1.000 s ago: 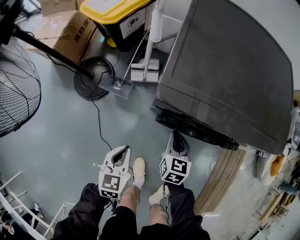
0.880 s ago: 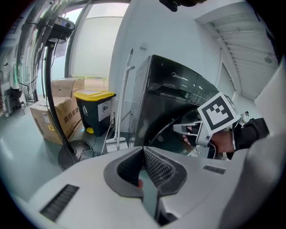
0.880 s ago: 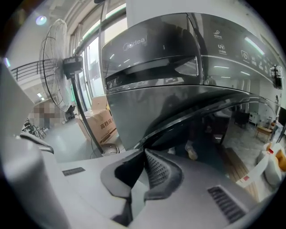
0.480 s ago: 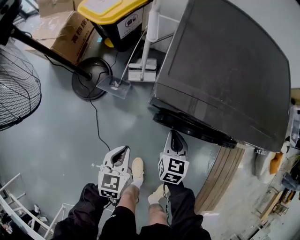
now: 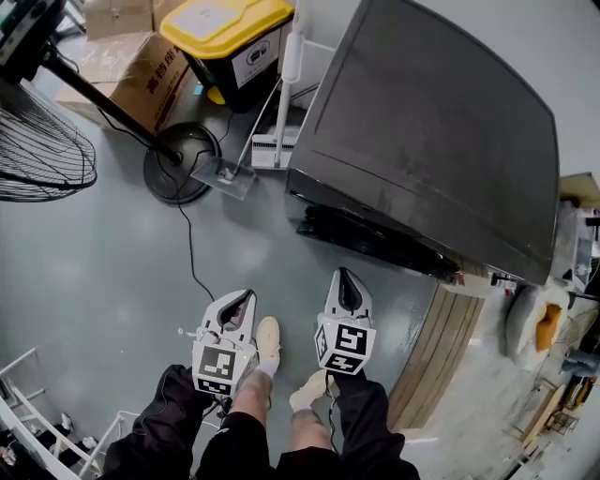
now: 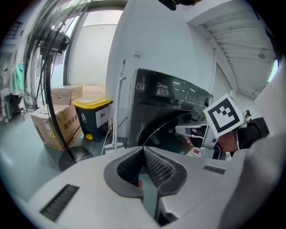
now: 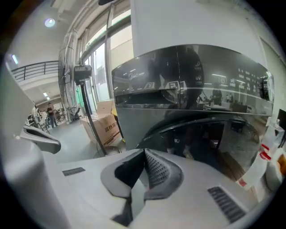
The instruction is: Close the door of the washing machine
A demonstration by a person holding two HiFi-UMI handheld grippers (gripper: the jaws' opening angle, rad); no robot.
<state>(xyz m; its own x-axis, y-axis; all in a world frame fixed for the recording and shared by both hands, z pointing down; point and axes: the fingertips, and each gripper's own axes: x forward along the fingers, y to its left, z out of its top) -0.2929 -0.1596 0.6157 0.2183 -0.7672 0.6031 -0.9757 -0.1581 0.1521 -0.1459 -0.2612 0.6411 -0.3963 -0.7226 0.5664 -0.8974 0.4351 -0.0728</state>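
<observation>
Standing on the grey floor [image 5: 112,253] in front of the dark washing machine [image 5: 431,141], the person is holding both tongs low and ahead of the knees, pointing toward the machine's front. The left tongs [image 5: 246,298] are sitting with their jaws pressed together and are gripping nothing; the right tongs [image 5: 345,274] are likewise closed tip to tip and empty. Neither is touching the machine: a strip of bare floor is lying between the tips and the door [image 5: 375,239], which is showing as a dark band along the lower front edge, lying close against the cabinet; whether it is latched cannot be told. The person's pale shoe [image 5: 267,339] is resting just behind the left tongs. To the left the floor is staying open, with only a thin black cable [image 5: 190,248] running across it from the round fan base [image 5: 178,161]. Beyond that, a cardboard box [image 5: 141,75], a yellow-lidded bin [image 5: 225,28] and a white-handled floor tool [image 5: 272,150] are crowding the machine's left corner. On the right, a wooden panel [image 5: 441,337] is bordering the standing space beside the right tongs.
</observation>
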